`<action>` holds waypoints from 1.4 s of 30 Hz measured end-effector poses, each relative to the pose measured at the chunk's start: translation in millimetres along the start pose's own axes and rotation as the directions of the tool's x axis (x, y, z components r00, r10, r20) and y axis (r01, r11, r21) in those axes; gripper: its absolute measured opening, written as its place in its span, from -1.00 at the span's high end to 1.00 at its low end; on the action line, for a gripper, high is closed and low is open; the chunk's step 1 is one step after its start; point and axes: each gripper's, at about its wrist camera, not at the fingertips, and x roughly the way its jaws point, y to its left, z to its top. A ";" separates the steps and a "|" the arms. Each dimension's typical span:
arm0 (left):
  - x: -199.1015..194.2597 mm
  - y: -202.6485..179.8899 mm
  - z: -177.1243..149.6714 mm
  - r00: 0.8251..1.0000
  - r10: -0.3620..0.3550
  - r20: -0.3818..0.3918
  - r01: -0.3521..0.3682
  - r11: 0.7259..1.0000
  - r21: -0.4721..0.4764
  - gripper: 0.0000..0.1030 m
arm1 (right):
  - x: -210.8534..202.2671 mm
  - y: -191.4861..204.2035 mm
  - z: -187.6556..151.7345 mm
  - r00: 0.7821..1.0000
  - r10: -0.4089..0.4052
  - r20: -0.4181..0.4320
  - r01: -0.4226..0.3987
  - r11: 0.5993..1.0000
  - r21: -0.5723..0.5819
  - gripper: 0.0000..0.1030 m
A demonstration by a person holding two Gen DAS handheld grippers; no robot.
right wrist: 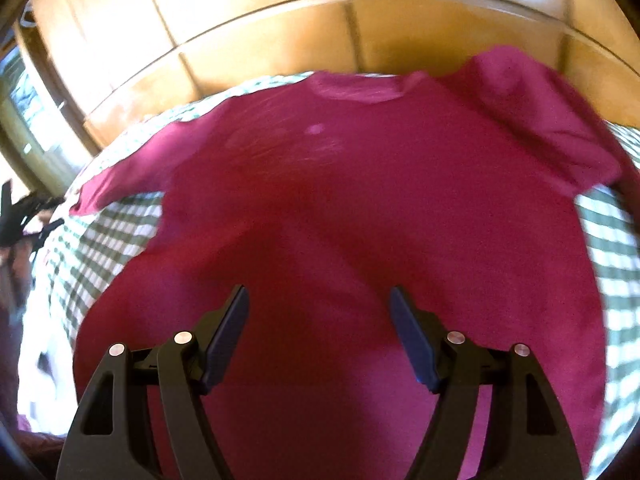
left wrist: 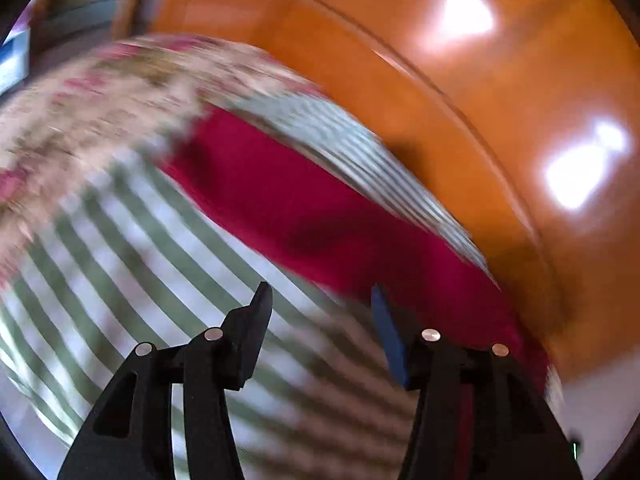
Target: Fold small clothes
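A magenta T-shirt (right wrist: pixel 340 208) lies spread flat on a green-and-white striped cloth (right wrist: pixel 116 236), collar at the far side, one sleeve out to the left, the right sleeve rumpled. My right gripper (right wrist: pixel 318 300) is open and empty, just above the shirt's lower middle. In the left wrist view the shirt (left wrist: pixel 304 208) shows as a red band across the striped cloth (left wrist: pixel 132 248). My left gripper (left wrist: pixel 320 300) is open and empty, over the striped cloth near the shirt's edge. This view is motion-blurred.
A glossy orange wooden panel (left wrist: pixel 420 60) stands beyond the cloth, and it also shows in the right wrist view (right wrist: pixel 280 44). A floral fabric (left wrist: pixel 92 112) lies at the left. Dark objects (right wrist: pixel 20 216) sit at the far left edge.
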 end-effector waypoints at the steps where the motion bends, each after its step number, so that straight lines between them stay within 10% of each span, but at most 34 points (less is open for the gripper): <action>1: -3.4 -13.0 -18.3 0.997 -0.067 -0.035 0.069 0.996 0.047 -0.08 | -8.4 -12.2 -3.9 1.000 -0.027 0.006 0.027 1.000 0.016 -0.38; 6: -2.6 -50.5 -101.7 0.926 -0.281 -0.252 0.319 0.939 0.126 -0.22 | -53.3 -78.9 -36.5 0.988 -0.153 0.006 0.151 0.980 0.128 -0.38; 12: 1.7 -69.7 -177.4 0.834 -0.381 -0.399 0.448 0.890 0.084 -0.21 | -79.6 -119.0 -92.6 0.985 -0.147 -0.088 0.163 0.964 0.211 -0.38; 15: 7.1 -80.2 -199.5 0.793 -0.384 -0.472 0.476 0.875 0.088 0.56 | -83.1 -114.0 -112.1 0.991 -0.066 -0.118 0.091 0.971 0.220 -0.16; 18: -12.3 -90.1 -201.4 0.799 -0.382 -0.465 0.494 0.857 0.145 0.85 | -84.6 -103.3 -118.1 0.991 -0.028 -0.134 0.051 0.984 0.172 0.80; 23: -52.5 -102.4 -166.4 0.808 -0.416 -0.418 0.534 0.816 0.220 0.86 | -127.7 -101.1 -102.9 0.998 0.062 -0.017 -0.058 0.984 0.170 0.84; 30: 1.2 -78.3 -193.7 0.850 -0.066 -0.523 0.258 0.917 0.304 0.62 | -110.3 -106.1 -126.4 0.990 0.005 -0.141 0.012 0.993 0.121 0.84; 32: -1.0 -74.7 -191.1 0.856 -0.087 -0.510 0.262 0.923 0.281 0.55 | -105.1 -105.4 -128.8 0.988 0.009 -0.153 0.011 0.992 0.127 0.84; 34: -14.2 -78.3 -178.6 0.895 -0.088 -0.437 0.233 0.928 0.290 0.15 | -108.1 -110.0 -123.6 0.991 0.022 -0.133 -0.003 0.989 0.146 0.82; 38: -31.0 -98.8 -156.5 0.946 -0.112 -0.305 0.216 0.919 0.331 0.04 | -123.2 -145.1 -103.0 0.993 -0.120 -0.017 0.120 0.963 0.242 -0.17; 42: -23.6 -132.8 -158.0 0.959 -0.121 -0.256 0.217 0.896 0.388 -0.15 | -122.0 -191.2 -81.6 0.940 -0.336 0.056 0.302 0.898 0.319 -0.17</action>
